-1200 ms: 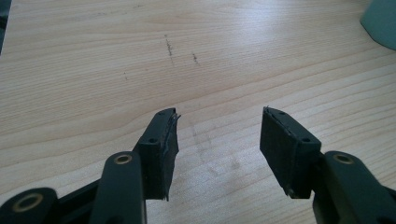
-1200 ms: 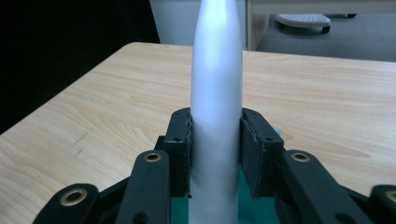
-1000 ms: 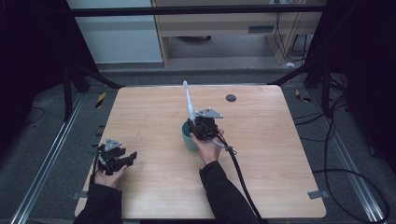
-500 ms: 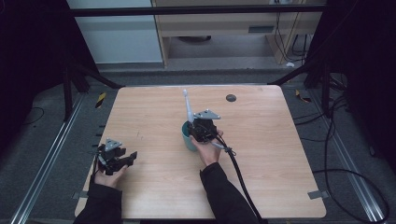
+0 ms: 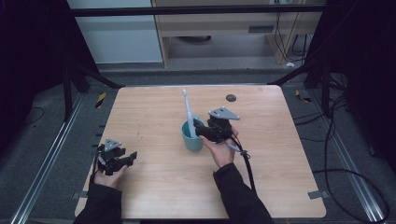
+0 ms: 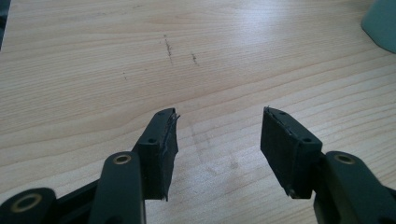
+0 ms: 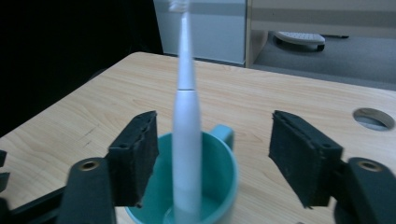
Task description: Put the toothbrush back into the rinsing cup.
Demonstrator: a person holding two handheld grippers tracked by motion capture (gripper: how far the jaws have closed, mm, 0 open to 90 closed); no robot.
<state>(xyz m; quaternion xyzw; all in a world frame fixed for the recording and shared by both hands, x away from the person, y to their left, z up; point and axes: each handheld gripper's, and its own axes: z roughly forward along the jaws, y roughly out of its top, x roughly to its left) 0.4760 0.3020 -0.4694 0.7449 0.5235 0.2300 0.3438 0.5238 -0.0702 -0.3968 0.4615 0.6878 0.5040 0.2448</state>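
We have the right tool [image 5: 205,132] at the teal cup [image 5: 192,136], which stands upright near the middle of the surface [image 5: 280,140]. A white electric toothbrush [image 5: 188,112] stands in the cup, handle down, brush head up.

Key relation: in the right tool view the toothbrush [image 7: 187,140] sits straight ahead, inside the span of the 2 jaws but left of centre, nearer the left-hand jaw. Both jaws are wide apart and we see a gap on each side of the handle, so the right tool [image 7: 212,154] grips nothing. The cup [image 7: 219,186] is just below and ahead of the jaws; its handle points away from the tool in that view.

Toothbrush long axis: close to vertical. In the high view it leans slightly, head tipped toward the far-left, resting on the cup rim as far as we can tell. The axis crosses the jaw line roughly square, so our read is that any closing move meets the handle side-on.

The right tool is clearly the nearer one. The left tool [image 5: 116,160] is well apart, low over the near-left of the surface. In the left tool view its jaws are parted wide with nothing between them, the left tool [image 6: 217,140] over bare wood, the cup's edge [image 6: 380,25] far off at top right.
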